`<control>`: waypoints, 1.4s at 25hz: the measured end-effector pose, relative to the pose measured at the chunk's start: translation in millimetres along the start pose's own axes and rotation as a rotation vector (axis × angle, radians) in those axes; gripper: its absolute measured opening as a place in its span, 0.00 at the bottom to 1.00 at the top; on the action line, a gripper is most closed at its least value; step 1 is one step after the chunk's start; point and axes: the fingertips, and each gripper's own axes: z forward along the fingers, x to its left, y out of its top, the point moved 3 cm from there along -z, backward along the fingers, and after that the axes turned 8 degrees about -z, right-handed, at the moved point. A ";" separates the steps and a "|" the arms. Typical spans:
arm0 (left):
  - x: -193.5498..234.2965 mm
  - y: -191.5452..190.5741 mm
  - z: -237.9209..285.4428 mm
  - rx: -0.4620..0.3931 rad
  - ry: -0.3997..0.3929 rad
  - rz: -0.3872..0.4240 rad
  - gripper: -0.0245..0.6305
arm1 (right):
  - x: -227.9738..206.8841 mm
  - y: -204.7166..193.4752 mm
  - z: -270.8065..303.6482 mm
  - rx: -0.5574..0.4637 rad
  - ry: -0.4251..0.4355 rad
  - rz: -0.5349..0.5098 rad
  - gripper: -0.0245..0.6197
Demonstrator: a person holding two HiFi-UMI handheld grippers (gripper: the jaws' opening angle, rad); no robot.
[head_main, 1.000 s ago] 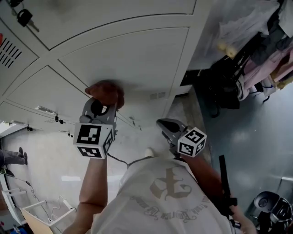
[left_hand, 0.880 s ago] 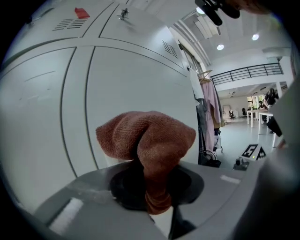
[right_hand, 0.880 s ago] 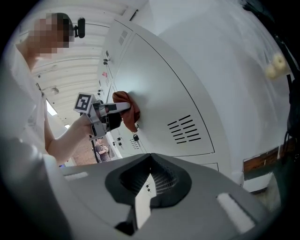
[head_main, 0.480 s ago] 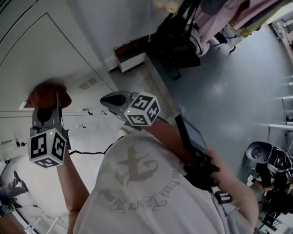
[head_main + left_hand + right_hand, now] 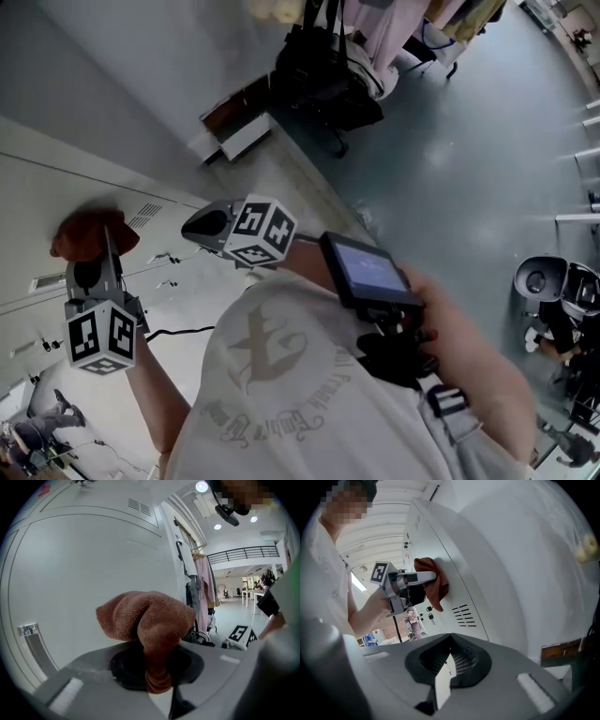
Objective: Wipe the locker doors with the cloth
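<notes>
Pinching cloth (image 5: 150,616) in left claw (image 5: 158,674) — bunched beyond its tips, on locker door (image 5: 84,564), right claw (image 5: 443,677) closed, empty.

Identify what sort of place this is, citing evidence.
Probably a locker or changing area: pale grey metal locker doors with vent slots, and garments hanging on a rack beside them.

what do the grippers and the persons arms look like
The left gripper and right gripper are grey, each with a white cube of black square markers. Black cable off the left one. White printed T-shirt; black screen device on the right forearm.
</notes>
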 end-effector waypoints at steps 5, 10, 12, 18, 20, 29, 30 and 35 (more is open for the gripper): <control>-19.3 6.5 0.9 -0.011 -0.015 0.017 0.15 | 3.5 2.8 -8.1 -0.002 0.012 -0.003 0.05; -32.3 7.0 10.2 -0.018 -0.025 0.023 0.16 | 0.3 2.3 -9.9 0.006 0.035 -0.017 0.05; -37.5 8.0 7.7 -0.022 -0.022 0.028 0.16 | 4.5 2.8 -11.2 0.014 0.051 -0.030 0.05; -75.4 3.5 17.8 -0.028 -0.031 0.036 0.16 | 4.3 -8.8 -38.0 0.035 0.083 -0.040 0.05; -87.0 2.2 23.8 -0.024 -0.049 0.037 0.16 | 2.2 -11.7 -46.6 0.034 0.076 -0.035 0.05; -85.6 25.6 24.2 -0.047 -0.058 0.105 0.16 | -3.3 6.1 -32.3 0.005 0.104 -0.054 0.05; -90.3 34.4 20.4 -0.066 -0.071 0.114 0.16 | -2.4 6.3 -33.4 0.004 0.101 -0.051 0.05; -100.4 69.5 17.6 -0.132 -0.116 0.134 0.16 | 1.5 5.6 -29.6 -0.009 0.109 -0.045 0.05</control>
